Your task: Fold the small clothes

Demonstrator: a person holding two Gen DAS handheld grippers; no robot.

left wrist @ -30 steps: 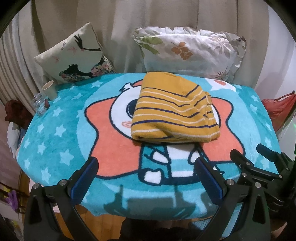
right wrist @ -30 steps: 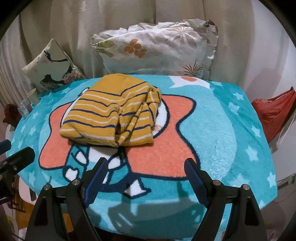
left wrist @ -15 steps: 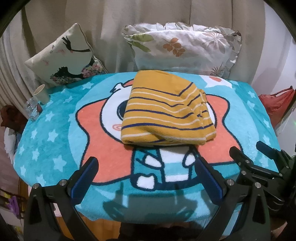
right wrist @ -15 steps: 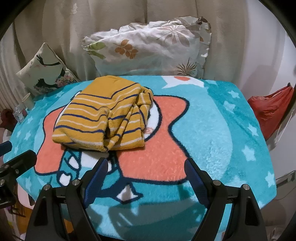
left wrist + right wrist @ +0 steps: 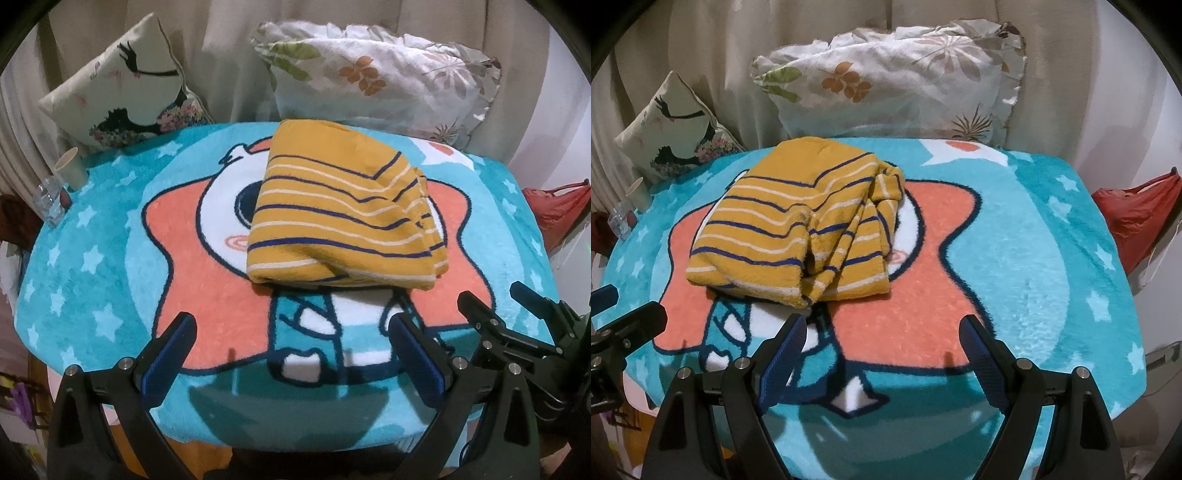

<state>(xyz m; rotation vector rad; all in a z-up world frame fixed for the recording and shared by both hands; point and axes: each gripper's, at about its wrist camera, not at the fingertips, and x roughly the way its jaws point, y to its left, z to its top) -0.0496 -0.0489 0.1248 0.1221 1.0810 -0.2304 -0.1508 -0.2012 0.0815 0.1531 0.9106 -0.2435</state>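
A folded yellow garment (image 5: pixel 343 218) with navy and white stripes lies on the turquoise cartoon blanket (image 5: pixel 103 236) near the middle. In the right wrist view the garment (image 5: pixel 798 229) lies left of centre, its layered folds facing the camera. My left gripper (image 5: pixel 291 354) is open and empty, hovering over the blanket's near edge, short of the garment. My right gripper (image 5: pixel 882 350) is open and empty, also near the front edge, just right of the garment's near corner. The right gripper's fingers (image 5: pixel 491 325) show at the right of the left wrist view.
Two pillows lean at the back: a bird-print one (image 5: pixel 125 92) at left and a floral one (image 5: pixel 376 77) at centre. A paper cup (image 5: pixel 70 168) and a glass (image 5: pixel 50 199) stand at the blanket's far left edge. A red bag (image 5: pixel 557 210) lies off the right side.
Both grippers have drifted a little, so the garment shifts slightly left and lower in both views. The garment itself has not moved. Both grippers stay open.
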